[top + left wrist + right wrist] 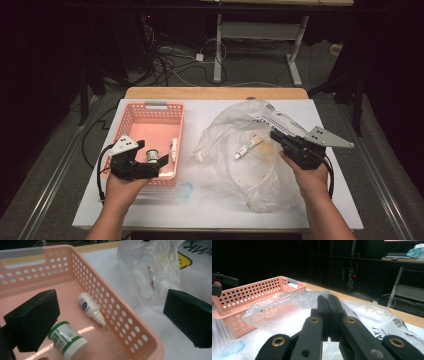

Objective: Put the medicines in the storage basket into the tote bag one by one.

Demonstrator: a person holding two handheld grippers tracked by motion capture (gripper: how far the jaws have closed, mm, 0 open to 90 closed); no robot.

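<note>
1. Two items already lie in the pink basket [131, 116]: a green-capped jar [67, 340] and a small white dropper bottle [90, 307]. A red-and-white tube [248, 146] remains inside the clear plastic bag [250, 165] on the white table [200, 205].
2. From the left gripper [159, 162], spread wide and empty over the basket's near right corner, the tube lies well off to the right, across the basket wall.
3. Its long axis runs diagonally, slanting away from the person toward the right.
4. The right gripper [276, 136] is much nearer, just right of the tube, its jaws pressed together on a fold of the bag's film.
5. Bag film appears to cover the tube, so it probably has to be reached through the bag's mouth.
</note>
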